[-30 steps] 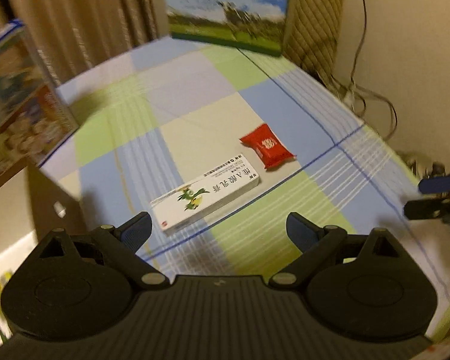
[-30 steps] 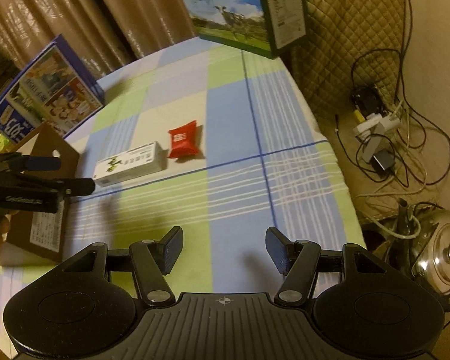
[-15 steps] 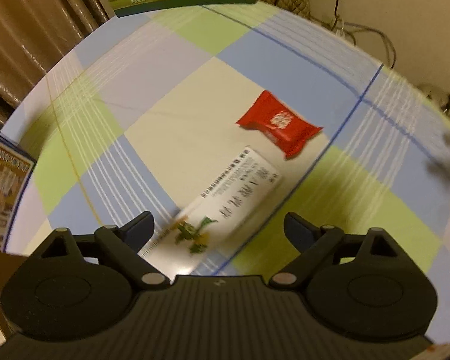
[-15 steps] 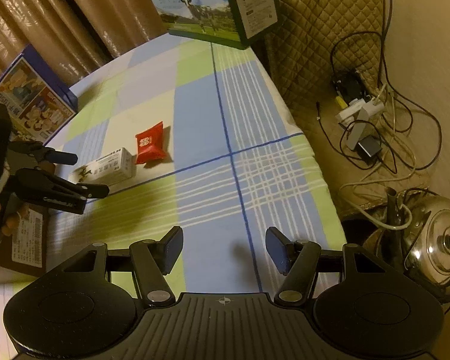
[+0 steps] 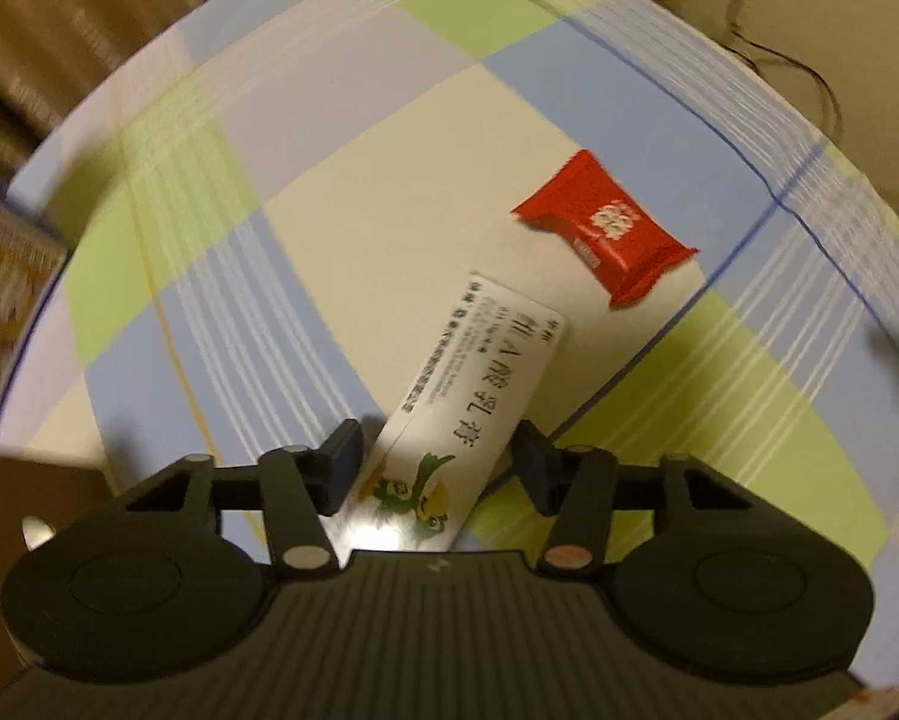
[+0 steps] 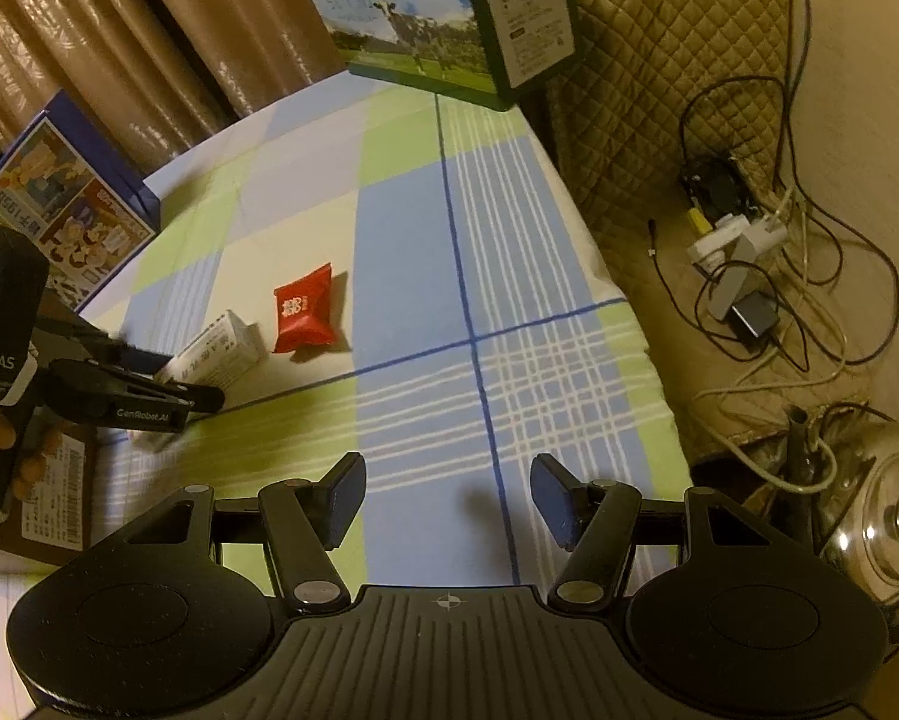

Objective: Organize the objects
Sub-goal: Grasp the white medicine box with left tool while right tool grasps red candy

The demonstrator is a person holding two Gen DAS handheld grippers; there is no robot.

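Fingers of the left gripper [image 5: 436,459] straddle the near end of the white ointment box [image 5: 461,414] at lower centre, whether they touch it unclear. Just beyond lies the red snack packet [image 5: 605,228] on the checked tablecloth [image 5: 341,192]. Spread apart, the right gripper [image 6: 447,498] holds nothing.

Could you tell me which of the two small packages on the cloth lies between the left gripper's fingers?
The long white box, flanked by the left gripper; the red packet lies clear beyond it.
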